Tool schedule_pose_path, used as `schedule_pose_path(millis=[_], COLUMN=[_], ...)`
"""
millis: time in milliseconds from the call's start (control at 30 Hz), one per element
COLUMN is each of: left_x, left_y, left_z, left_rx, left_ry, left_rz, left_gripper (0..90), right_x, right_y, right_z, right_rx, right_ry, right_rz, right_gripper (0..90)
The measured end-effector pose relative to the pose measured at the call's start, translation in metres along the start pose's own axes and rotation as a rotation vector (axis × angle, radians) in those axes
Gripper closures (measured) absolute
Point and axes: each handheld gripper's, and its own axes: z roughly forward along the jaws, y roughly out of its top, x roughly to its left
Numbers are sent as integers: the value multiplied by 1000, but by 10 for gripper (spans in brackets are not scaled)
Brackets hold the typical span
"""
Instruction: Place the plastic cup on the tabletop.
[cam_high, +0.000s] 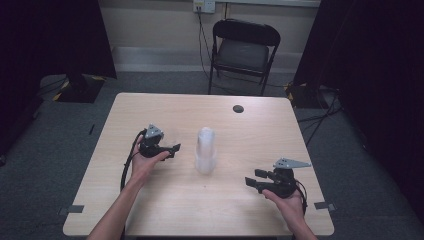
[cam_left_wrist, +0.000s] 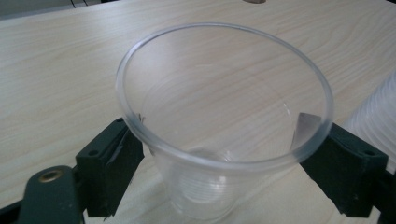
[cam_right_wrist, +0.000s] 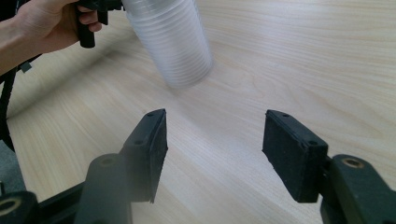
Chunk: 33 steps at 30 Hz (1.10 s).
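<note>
Clear plastic cup (cam_left_wrist: 224, 140): upright on table (cam_high: 150, 210), between left gripper (cam_left_wrist: 219, 154) jaws, which touch its rim; grip uncertain. Cup stack (cam_high: 205, 150) beside. Right gripper (cam_right_wrist: 215, 154) released, empty. Withdraw level, avoiding tipping.

Clear plastic cup (cam_left_wrist: 224, 121) stood upright on the tabletop (cam_left_wrist: 56, 70), mouth up, empty; a stack of like cups (cam_high: 205, 150) stood just beside it.
</note>
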Motion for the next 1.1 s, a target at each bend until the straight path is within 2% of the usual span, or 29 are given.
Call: schedule_pose_path(millis=[100, 200, 367, 533, 633, 767, 867, 1067, 1100], left_x=[1, 3, 3, 1, 2, 2, 0, -8, -9], left_y=[0, -1, -2, -3, -6, -8, -8, -12, -14], left_z=[-2, -6, -16, -26, -35, -46, -55, -69, -72], left_rx=[18, 28, 41, 48, 43, 66, 75, 116, 124], left_ry=[11, -7, 20, 10, -4, -3, -21, -7, -17], left_rz=[-17, -39, -52, -34, -50, -57, -55, -54, -61], left_gripper=[157, 157, 157, 157, 157, 157, 157, 160, 161], right_x=[-1, -2, -5, -7, -7, -8, -10, -12, -12], right_y=[0, 0, 0, 0, 0, -1, -1, -1, -1], right_z=[-1, -3, -5, -4, -4, -5, -6, -7, -7], right_rx=[-7, -19, -36, -39, -34, -36, -38, -43, -43], right_ry=[-7, -11, -27, -47, -49, -72, -86, -102, -103], right_rz=[2, 5, 10, 12, 10, 6, 10, 12, 12], right_gripper=[397, 387, 379, 367, 367, 368, 368, 363, 362])
